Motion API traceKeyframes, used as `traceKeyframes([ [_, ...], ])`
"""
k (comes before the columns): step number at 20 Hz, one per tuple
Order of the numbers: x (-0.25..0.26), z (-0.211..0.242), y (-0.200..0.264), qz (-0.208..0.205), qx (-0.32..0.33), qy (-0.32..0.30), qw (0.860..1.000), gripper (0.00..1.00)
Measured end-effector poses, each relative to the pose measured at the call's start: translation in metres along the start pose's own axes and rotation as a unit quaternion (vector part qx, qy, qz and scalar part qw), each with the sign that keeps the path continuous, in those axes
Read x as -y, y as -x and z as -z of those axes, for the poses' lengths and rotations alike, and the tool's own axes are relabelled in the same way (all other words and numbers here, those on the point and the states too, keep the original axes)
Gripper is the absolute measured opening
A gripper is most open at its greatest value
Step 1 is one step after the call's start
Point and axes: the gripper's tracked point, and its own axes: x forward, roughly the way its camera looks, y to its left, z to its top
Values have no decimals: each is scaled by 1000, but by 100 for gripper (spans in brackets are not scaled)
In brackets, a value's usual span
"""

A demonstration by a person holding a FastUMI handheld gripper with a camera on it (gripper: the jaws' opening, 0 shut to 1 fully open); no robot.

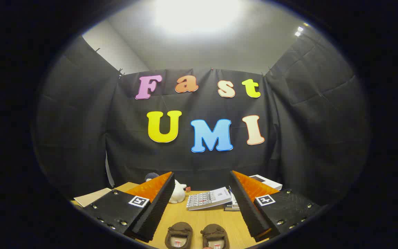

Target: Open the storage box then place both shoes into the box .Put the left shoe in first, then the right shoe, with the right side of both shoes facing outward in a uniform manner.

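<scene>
A: Which step is in hand?
B: Judged as the start: the gripper (199, 207) hangs with its fingers spread wide, grasping nothing. The two brown shoes (196, 236) sit side by side on the wooden table (199, 216), between the fingers; no storage box can be made out.

A: What next?
B: Finding and opening the box.

A: And the setting?
B: A booklet (208, 198) and a white figurine (177, 193) lie beyond, before black cloth walls

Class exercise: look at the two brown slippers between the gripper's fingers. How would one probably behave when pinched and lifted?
Each brown slipper looks soft and fuzzy, so it would probably flex and sag rather than stay stiff. It looks small and probably light. Its flat sole on the wooden table suggests no rolling. The gripper is open, touching neither.
</scene>
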Motion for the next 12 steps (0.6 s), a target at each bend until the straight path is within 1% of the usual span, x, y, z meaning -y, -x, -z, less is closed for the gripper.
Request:
traceKeyframes([
  [3,-7,-4,-4,-3,4,-6,1000,96],
  [6,-8,-17,-12,-6,10,1,1000,96],
  [8,-13,-24,-14,-10,18,-7,1000,96],
  [12,-20,-21,-14,-17,13,-7,1000,96],
])
